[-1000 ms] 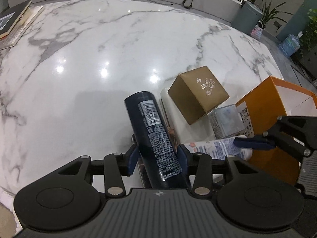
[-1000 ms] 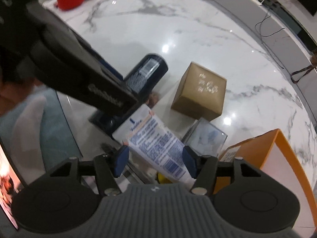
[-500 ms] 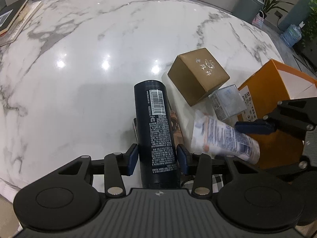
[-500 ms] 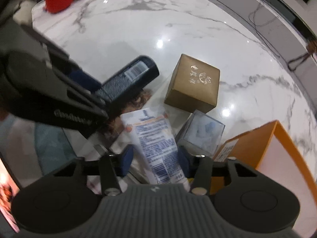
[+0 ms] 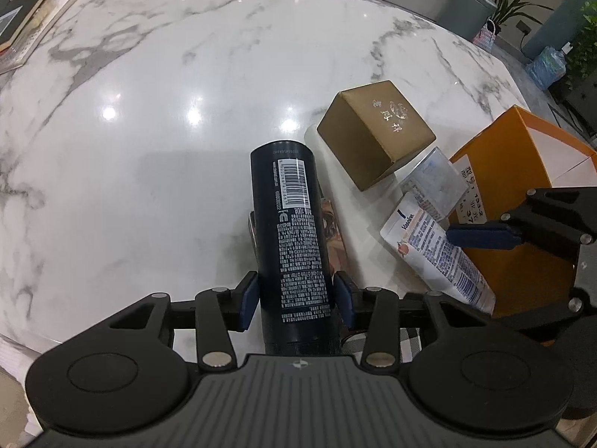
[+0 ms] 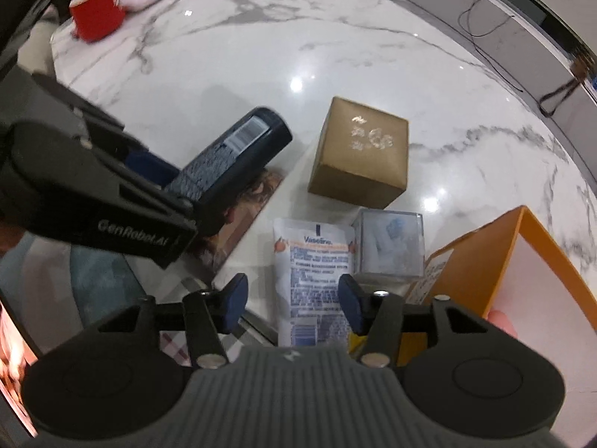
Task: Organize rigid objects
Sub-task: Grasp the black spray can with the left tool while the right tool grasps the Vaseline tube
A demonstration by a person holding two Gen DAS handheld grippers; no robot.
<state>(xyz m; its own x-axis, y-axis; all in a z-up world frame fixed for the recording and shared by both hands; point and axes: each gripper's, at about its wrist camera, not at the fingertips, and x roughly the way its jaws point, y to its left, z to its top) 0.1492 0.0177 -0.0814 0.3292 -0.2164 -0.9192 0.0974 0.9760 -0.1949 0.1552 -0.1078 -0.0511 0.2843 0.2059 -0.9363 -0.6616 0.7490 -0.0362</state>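
Observation:
My left gripper [image 5: 296,300] is shut on a dark blue spray can [image 5: 289,231] and holds it above the marble table; the can also shows in the right wrist view [image 6: 231,160]. My right gripper [image 6: 293,308] has its jaws spread wider than the white Vaseline tube [image 6: 315,272] lying between them; the left pad stands off the tube. The tube also shows in the left wrist view [image 5: 436,254]. A gold box [image 5: 377,138], a clear plastic box [image 6: 390,246] and an orange box [image 6: 522,257] lie beyond.
A brown printed card [image 6: 242,220] lies under the can. A red cup [image 6: 97,15] stands at the far left of the table. Books [image 5: 22,33] lie at the table's far left edge. The marble table [image 5: 149,112] stretches ahead.
The right gripper's jaws have spread apart around the Vaseline tube, which now lies straighter between them. The left gripper has lifted and swung the can more upright in view.

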